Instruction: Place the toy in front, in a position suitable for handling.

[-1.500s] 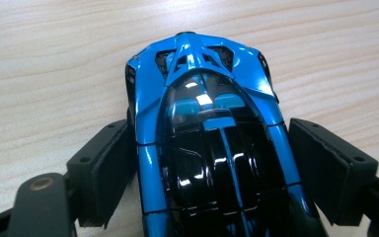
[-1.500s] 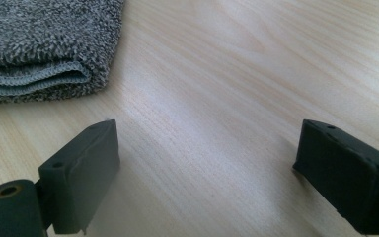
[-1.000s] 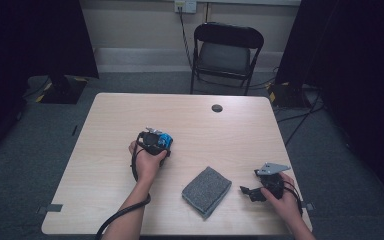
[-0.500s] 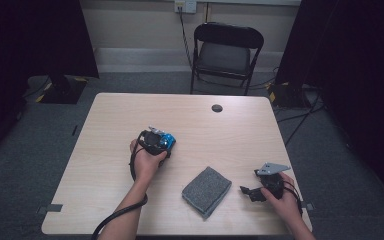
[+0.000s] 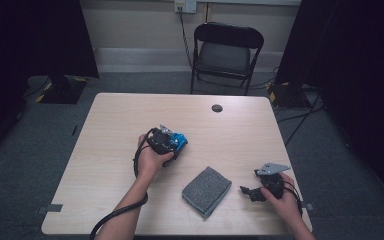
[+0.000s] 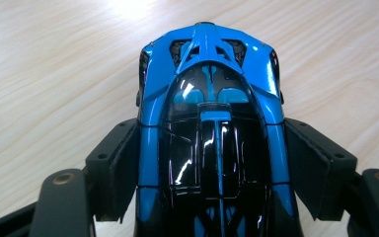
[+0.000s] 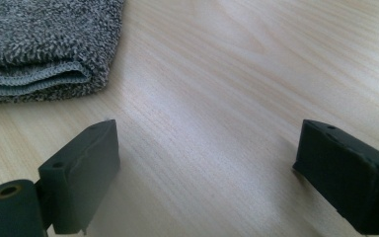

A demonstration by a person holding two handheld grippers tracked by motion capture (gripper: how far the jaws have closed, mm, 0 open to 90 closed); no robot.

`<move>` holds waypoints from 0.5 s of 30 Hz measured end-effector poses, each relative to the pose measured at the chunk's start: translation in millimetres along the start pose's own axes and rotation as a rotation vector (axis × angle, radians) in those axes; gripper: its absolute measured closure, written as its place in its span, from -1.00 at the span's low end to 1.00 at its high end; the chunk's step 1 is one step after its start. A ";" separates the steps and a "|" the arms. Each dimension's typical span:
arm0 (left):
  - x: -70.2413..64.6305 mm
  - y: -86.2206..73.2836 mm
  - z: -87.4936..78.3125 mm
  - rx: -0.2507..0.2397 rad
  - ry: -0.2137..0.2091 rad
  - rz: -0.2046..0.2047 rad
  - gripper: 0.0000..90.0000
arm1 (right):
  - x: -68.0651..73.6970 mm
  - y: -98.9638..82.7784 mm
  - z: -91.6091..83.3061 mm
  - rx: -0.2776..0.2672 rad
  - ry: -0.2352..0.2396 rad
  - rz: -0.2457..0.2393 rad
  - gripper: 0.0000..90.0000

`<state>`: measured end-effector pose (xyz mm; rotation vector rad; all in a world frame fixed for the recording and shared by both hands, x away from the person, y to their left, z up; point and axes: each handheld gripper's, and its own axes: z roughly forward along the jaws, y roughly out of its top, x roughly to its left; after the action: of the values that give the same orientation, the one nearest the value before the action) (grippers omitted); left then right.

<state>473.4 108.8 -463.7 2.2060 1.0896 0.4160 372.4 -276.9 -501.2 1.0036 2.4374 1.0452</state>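
A glossy blue and black toy car sits on the wooden table. My left gripper is shut on it, with a black pad pressed to each flank. In the high view the car shows at mid-table in front of the left gripper, which a hand holds low over the wood. My right gripper rests near the front right edge. In its own view the right gripper is open over bare wood. A folded grey cloth lies just beyond its left jaw.
The grey cloth lies between the two hands near the front edge. A small dark round disc sits at the table's far side. A black folding chair stands behind the table. A cable trails from the left gripper off the front edge.
My left gripper has shifted slightly to the right with the car in it. The right gripper and the cloth have not moved.
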 end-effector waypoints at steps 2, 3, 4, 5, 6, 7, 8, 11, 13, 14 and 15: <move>-3.2 0.7 4.3 -0.009 -0.032 0.013 -0.39 | 0.0 0.0 0.0 0.000 0.000 0.000 -0.80; -3.2 0.7 4.3 -0.009 -0.032 0.013 -0.39 | 0.0 0.0 0.0 0.000 0.000 0.000 -0.80; -5.3 0.8 8.0 -0.008 -0.043 0.026 -0.39 | 0.0 0.0 0.0 0.000 0.000 0.000 -0.80; -5.3 0.8 8.0 -0.008 -0.043 0.026 -0.39 | 0.0 0.0 0.0 0.000 0.000 0.000 -0.80; -6.3 0.6 11.2 0.004 -0.050 0.044 -0.39 | 0.0 0.0 0.0 0.000 0.000 0.000 -0.80; -7.1 0.2 12.8 0.006 -0.048 0.048 -0.39 | 0.0 0.0 0.0 0.000 0.000 0.000 -0.80; -7.3 0.0 13.8 0.019 -0.052 0.059 -0.39 | 0.0 0.0 0.0 0.000 0.000 0.000 -0.80; -9.3 -1.3 17.3 0.018 -0.057 0.072 -0.39 | 0.0 0.0 0.0 0.000 0.000 0.000 -0.80; -9.4 -1.3 17.6 0.021 -0.056 0.075 -0.39 | 0.0 0.0 0.0 0.000 0.000 0.000 -0.80; -8.6 -1.2 18.1 0.021 -0.057 0.077 -0.39 | 0.0 0.0 0.0 0.000 0.000 0.000 -0.80; -8.7 -1.4 18.7 0.017 -0.060 0.070 -0.39 | 0.0 0.0 0.0 0.000 0.000 0.000 -0.80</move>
<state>477.1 95.0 -478.6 2.2619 0.9897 0.3696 372.4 -276.9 -501.3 1.0034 2.4376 1.0452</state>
